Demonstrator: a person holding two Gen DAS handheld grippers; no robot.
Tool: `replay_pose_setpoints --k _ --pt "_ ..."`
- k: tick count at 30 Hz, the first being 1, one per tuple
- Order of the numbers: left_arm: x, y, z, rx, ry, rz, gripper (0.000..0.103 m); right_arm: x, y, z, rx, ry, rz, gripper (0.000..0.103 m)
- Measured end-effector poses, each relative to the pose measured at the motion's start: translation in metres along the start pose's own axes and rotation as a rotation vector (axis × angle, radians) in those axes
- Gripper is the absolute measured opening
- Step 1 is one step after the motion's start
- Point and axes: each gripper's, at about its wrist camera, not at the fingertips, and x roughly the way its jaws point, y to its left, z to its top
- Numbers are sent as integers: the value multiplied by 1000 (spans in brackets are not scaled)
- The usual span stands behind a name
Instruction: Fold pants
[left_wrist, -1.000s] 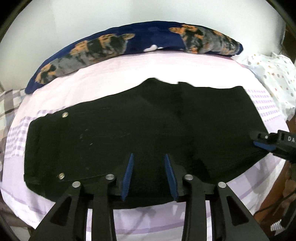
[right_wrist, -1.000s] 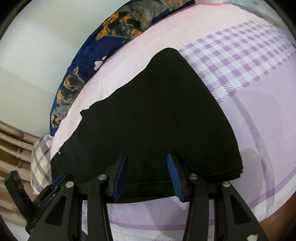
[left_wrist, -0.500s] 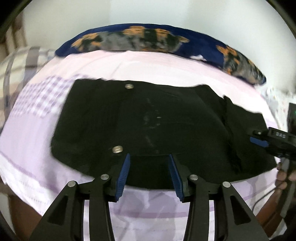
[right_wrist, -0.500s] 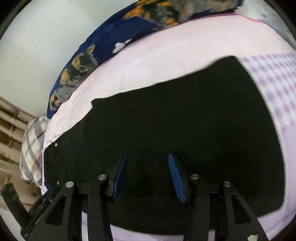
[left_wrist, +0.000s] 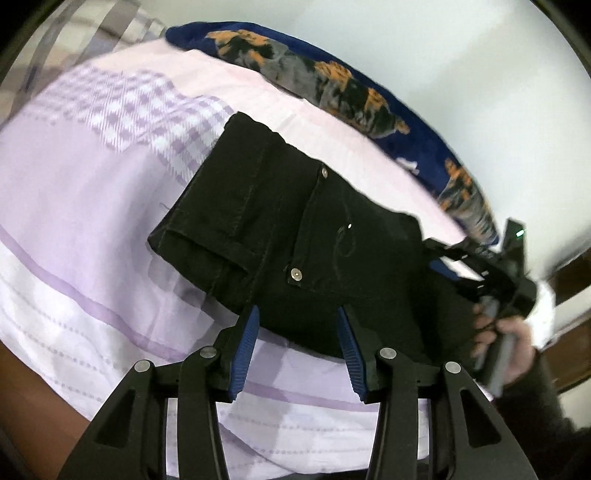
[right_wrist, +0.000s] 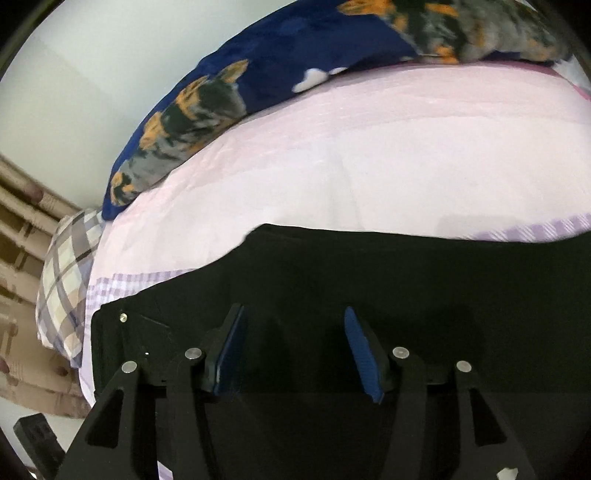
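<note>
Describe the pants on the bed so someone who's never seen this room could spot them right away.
Start at the bed, covered with a pale pink and lilac checked sheet, with a navy dog-print blanket along the wall side. Lying near the bed's front edge are the pants, folded into a compact slab. They are the only plain black item there, with small silver rivets at the pocket corners.

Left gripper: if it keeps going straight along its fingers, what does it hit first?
Most likely the black pants. The left gripper stands open and points down at their near edge on the bed sheet, with nothing between the pads. Depth is unclear; aimed slightly short, it would meet the sheet first.
</note>
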Motion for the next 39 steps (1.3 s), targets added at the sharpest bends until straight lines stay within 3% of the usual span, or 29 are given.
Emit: replay_pose_setpoints --k 6,16,29,34,35,36,39 --pt "-5 25 1 -115 -16 -47 48 12 9 -2 12 33 34 53" --pt "6 72 7 -289 -23 -93 48 -8 25 -12 -39 8 47 59" --pt "14 82 27 -296 -117 -134 53 -15 29 -26 22 4 80 61" --pt "20 75 34 -249 -146 -101 53 -16 32 -29 24 1 78 61" --pt "21 73 35 -234 -149 -91 52 -17 32 -29 27 -1 81 61" --pt "23 71 35 -211 -152 -66 40 -18 32 -30 29 -2 85 61" --pt "24 63 37 -156 -164 -24 31 -22 32 -32 29 -10 84 61"
